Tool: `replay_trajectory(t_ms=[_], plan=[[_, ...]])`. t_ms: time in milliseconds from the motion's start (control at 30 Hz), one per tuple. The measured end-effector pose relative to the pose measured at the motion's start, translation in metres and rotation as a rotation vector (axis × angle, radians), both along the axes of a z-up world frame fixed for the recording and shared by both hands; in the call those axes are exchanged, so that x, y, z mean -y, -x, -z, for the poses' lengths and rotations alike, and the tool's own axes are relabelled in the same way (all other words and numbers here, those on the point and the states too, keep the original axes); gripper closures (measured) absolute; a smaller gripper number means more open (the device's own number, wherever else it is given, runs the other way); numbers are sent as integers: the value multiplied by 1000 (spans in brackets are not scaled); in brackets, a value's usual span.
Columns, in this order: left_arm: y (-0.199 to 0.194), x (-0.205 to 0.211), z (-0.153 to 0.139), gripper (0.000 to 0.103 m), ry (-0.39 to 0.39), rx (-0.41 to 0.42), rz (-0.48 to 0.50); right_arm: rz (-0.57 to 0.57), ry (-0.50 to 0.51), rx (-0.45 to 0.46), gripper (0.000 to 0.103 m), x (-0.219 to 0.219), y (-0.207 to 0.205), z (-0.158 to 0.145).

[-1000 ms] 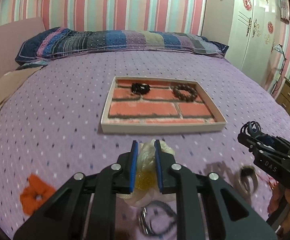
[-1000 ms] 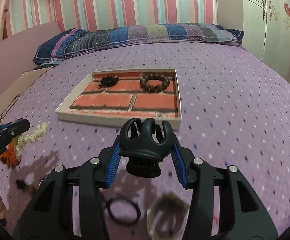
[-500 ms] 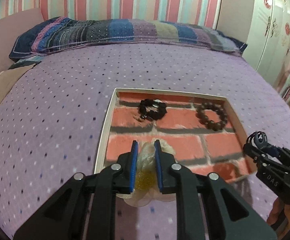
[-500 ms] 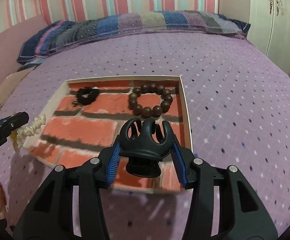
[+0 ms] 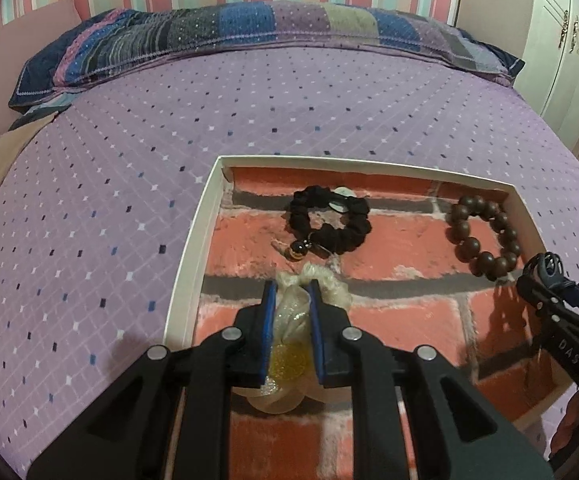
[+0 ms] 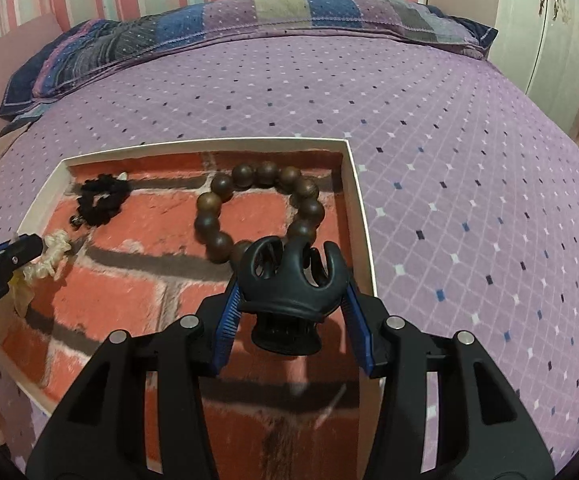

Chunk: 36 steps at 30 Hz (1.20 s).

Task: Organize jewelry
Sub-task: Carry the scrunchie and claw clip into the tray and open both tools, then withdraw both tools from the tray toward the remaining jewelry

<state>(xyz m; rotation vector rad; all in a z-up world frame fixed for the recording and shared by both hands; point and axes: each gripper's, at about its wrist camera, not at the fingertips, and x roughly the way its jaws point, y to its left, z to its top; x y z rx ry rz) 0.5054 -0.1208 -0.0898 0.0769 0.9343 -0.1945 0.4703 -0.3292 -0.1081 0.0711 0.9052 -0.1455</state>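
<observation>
Near half of the tray (image 5: pixel 187 256) is bare, plenty of room; black scrunchie (image 5: pixel 329 220) and wooden bead bracelet (image 5: pixel 485 236) crowd the far end.

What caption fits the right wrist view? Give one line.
Right gripper carries a black claw clip over the brick-print tray, beside the wooden bead bracelet.

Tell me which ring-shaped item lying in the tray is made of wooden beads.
The brown bead bracelet, at the tray's right side; the black scrunchie is fabric.

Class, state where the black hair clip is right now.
The hair clip is gripped in the right claw, held over the tray's right side, just in front of the bead bracelet.
</observation>
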Motion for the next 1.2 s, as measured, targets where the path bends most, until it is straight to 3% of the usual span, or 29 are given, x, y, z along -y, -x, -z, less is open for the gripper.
replay_trajectory(t_ms=[600, 700, 833, 933, 1033, 1067, 1200], plan=[[-22, -3, 25, 82, -36, -64, -30, -50, 31, -103, 52, -2, -32, 14], [-20, -2, 23, 77, -28, -74, -24, -64, 30, -104, 44, -4, -29, 14], [-13, -4, 11, 60, -32, -44, -22, -79, 35, -78, 30, -8, -23, 6], [-8, -10, 1, 58, -6, -37, -23, -85, 34, -51, 28, -8, -17, -6], [2, -13, -14, 43, 26, -21, -14, -81, 11, -5, 14, -4, -4, -23], [6, -15, -19, 42, 36, -13, -9, -71, 9, 12, 9, -2, 0, -28], [33, -22, -44, 32, 81, 16, 19, -40, -9, 67, 4, 5, 22, -48]])
